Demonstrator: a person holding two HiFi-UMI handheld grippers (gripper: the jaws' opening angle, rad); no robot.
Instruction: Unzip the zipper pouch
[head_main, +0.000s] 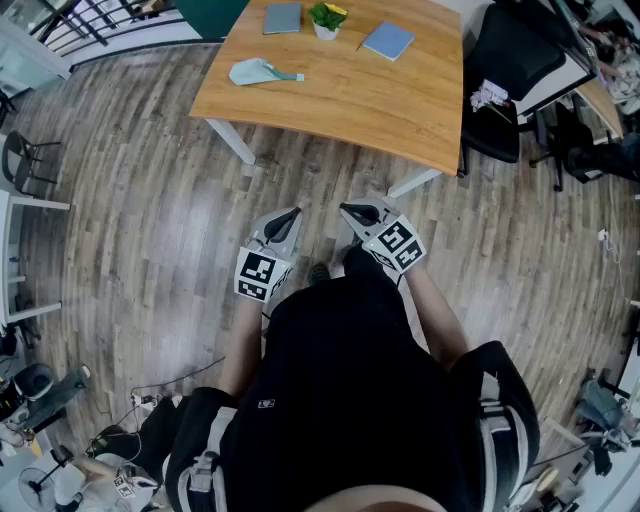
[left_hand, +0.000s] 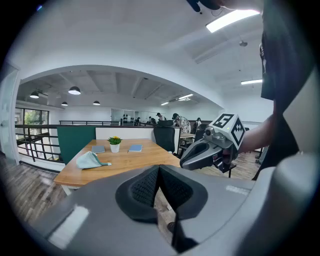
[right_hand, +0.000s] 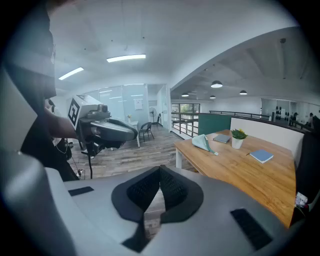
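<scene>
— Head view: what is seen of the two grippers?
— Both are held side by side over the wooden floor (head_main: 150, 250), just ahead of a person's black-clad body and short of the table (head_main: 420, 110). The left gripper (head_main: 291, 216) and the right gripper (head_main: 350, 211) are pointed toward the table. Their tips are kept near each other but apart.
— How are the jaws found in the gripper views?
— In the left gripper view the ribbed pads (left_hand: 145, 187) are pressed together, with nothing caught between them. The same is seen in the right gripper view: the jaws are clenched on nothing, and only a sliver of floor is glimpsed below the seam.
— Where is the zipper pouch placed?
— The zipper pouch (head_main: 254, 71), pale green, is laid on the table near its left edge, well apart from both grippers and touched by neither. A small tab (head_main: 296, 76) is seen sticking out at its right end. Whether the zipper is closed cannot be made out.
— What else is set on the table?
— A small potted plant (head_main: 326, 18) is stood at the far side, between a grey-blue notebook (head_main: 283, 18) and a blue notebook (head_main: 388, 40). A black chair (head_main: 505, 70) is parked at the table's right end.
</scene>
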